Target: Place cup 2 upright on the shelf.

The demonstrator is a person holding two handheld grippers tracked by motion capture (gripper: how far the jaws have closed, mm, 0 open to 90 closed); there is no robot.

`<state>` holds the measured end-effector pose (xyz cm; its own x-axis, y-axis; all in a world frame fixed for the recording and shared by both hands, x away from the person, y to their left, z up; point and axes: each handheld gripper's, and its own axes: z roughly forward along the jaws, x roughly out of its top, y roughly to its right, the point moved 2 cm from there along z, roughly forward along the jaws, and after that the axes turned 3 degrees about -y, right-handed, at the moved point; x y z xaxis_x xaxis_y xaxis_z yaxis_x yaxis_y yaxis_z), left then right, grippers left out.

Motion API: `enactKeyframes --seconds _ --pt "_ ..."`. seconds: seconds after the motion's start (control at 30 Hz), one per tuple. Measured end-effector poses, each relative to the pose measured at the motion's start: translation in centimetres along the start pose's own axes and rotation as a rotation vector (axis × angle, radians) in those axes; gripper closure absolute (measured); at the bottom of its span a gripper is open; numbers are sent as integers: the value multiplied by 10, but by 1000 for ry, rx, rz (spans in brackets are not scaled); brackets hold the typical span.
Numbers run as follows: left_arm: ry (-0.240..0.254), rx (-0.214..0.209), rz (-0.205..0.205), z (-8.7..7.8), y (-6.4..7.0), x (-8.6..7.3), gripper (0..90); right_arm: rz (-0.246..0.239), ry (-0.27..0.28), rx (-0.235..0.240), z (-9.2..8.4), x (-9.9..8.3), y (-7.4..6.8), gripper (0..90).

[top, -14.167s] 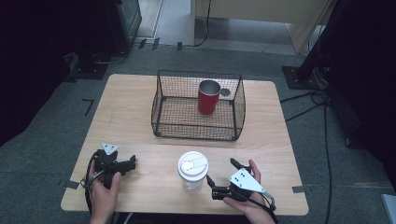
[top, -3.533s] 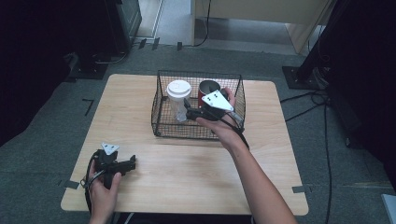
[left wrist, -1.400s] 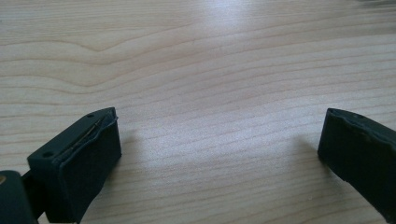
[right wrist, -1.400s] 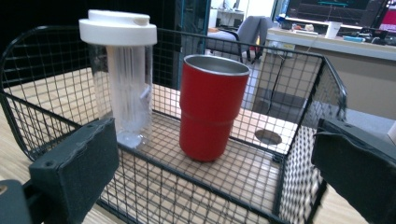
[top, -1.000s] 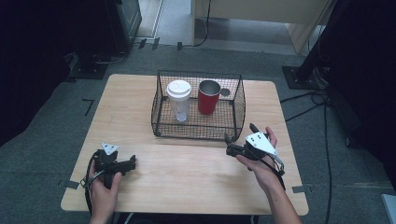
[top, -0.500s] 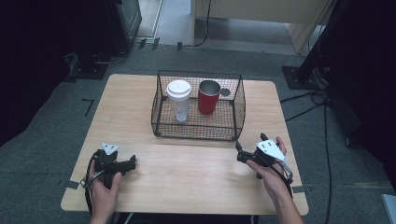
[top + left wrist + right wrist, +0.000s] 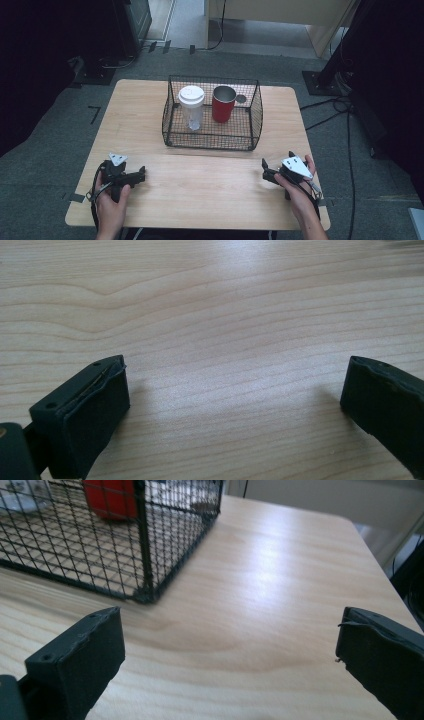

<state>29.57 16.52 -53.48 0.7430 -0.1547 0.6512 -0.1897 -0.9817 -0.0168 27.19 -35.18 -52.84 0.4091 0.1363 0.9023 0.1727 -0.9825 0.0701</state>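
At the near edge of the tabletop [image 7: 200, 190], two hands each rested a black gripper on the pale wood. The left gripper [image 7: 142, 172] lay near the left corner, a grey three-cornered plate on top and its cable looping back beside the wrist; in the left gripper view its jaws stood wide apart with only bare wood grain between them, holding nothing. The right gripper [image 7: 265, 170] sat near the right corner, pointing toward the middle of the table. Its jaws were likewise spread wide and empty in the right gripper view, with the near corner of the basket [image 7: 145, 592] ahead of them and well apart from them.

Farther back, about the middle of the tabletop, stood the black wire basket [image 7: 252, 135], open at the top. Inside it, on the left, stood the clear cup [image 7: 191, 107], upright, see-through in the body and capped with a white lid. Just beside it on the right stood a red tumbler [image 7: 223, 104], also upright, with a silvery rim and open mouth. No writing or label could be read on either. Whether the two touched could not be told. Beyond the table lay grey floor with dark stands and cables.
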Motion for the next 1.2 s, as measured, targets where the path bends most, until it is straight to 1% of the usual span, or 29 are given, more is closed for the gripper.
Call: enactKeyframes --seconds 0.03,0.2,0.37,0.47,0.53,0.63,0.77,0.8,0.83,0.93,1.03,1.2 --pt "0 0 0 0 0 0 0 13 -8 -1 -1 -1 2 0" --pt "0 0 0 0 0 0 0 32 -25 -15 -7 -5 9 0" --pt "0 0 1 0 0 0 0 51 -77 -21 -13 -9 16 0" --pt "0 0 0 0 0 0 0 67 -137 -25 -16 -13 22 0" --pt "0 0 1 0 0 0 0 78 -167 -27 -17 -15 25 0" --pt "0 0 0 0 0 0 0 107 -201 -24 -21 -19 30 0" --pt "0 0 1 0 0 0 0 110 -242 -23 -25 -23 32 0" --pt "0 0 0 0 0 0 0 108 -261 -22 -25 -24 33 0" --pt "0 0 0 0 0 0 0 108 -292 -19 -26 -26 34 0" --pt "0 0 1 0 0 0 0 130 -358 -13 -28 -31 39 0" --pt "0 0 1 0 0 0 0 139 -383 -20 -32 -34 42 0" --pt "0 0 0 0 0 0 0 143 -383 -28 -38 -38 46 0"
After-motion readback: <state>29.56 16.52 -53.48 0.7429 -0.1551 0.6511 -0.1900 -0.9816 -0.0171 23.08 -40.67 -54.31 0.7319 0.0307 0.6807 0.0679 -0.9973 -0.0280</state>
